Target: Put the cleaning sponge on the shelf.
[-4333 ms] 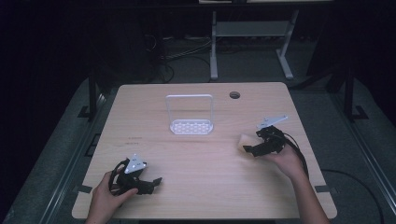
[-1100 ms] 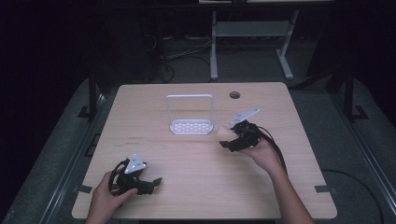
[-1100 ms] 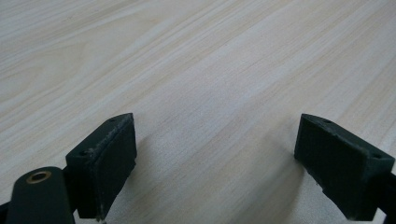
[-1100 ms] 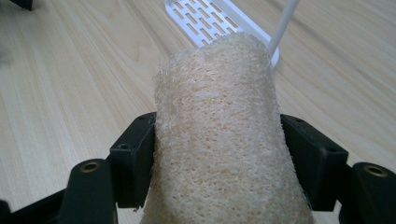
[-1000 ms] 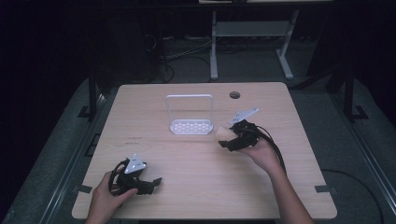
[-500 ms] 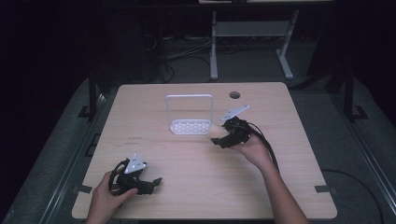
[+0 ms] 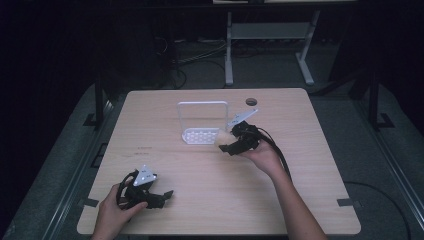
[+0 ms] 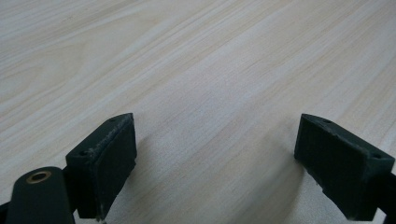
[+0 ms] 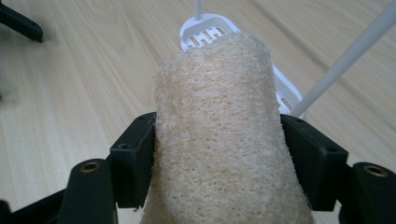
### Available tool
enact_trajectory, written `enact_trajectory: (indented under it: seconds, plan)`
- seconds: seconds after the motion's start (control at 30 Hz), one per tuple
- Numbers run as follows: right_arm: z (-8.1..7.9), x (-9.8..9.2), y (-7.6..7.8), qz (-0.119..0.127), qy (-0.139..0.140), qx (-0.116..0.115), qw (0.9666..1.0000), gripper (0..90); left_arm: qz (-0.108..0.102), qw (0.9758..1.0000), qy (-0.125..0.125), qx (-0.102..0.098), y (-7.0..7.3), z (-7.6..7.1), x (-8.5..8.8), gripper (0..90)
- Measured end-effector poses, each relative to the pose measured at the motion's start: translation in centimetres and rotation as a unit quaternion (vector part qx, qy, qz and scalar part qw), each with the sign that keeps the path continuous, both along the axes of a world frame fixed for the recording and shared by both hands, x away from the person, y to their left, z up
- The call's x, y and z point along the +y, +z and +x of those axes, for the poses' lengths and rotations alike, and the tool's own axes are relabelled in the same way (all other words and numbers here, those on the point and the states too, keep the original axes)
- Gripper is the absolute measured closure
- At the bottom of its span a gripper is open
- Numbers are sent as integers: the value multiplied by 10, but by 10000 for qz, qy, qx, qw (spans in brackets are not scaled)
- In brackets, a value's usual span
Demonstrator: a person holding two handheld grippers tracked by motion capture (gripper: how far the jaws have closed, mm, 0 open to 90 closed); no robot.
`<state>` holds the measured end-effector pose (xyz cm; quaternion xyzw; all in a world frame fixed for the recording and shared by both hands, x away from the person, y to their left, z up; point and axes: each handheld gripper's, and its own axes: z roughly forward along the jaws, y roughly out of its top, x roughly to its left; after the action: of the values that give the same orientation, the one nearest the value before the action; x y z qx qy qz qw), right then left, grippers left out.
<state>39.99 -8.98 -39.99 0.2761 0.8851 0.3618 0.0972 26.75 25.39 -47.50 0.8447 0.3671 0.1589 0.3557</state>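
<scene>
Fingers [image 9: 135, 163] tight around sponge [image 9: 219, 140]

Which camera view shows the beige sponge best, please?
The right gripper view: the sponge is close there, its coarse fibres are clear, and the right gripper clamps it from both sides. In the high view the sponge is a small pale patch beside the white rack. The left gripper view looks at the table.

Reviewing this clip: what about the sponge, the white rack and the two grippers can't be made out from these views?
- Sponge, right gripper view: its near end is cut off by the bottom edge.
- White rack, right gripper view: the sponge hides most of its tray.
- Sponge, high view: too small; the right gripper covers it.
- Left gripper, high view: jaw gap too small.
</scene>
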Motion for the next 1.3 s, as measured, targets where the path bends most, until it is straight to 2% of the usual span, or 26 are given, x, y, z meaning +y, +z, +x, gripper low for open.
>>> enact_trajectory:
  seconds: [0.47,0.63,1.3]
  plan:
    - [9,18,1,14,45,-26,10000,317,-23,10000,19,-8,0,0,0,122]
    - [14,26,2,62,56,-100,9999,318,-8,10000,6,-8,0,0,0,122]
    - [31,53,-9,-20,-24,-158,9999,318,-16,10000,7,9,0,0,0,122]
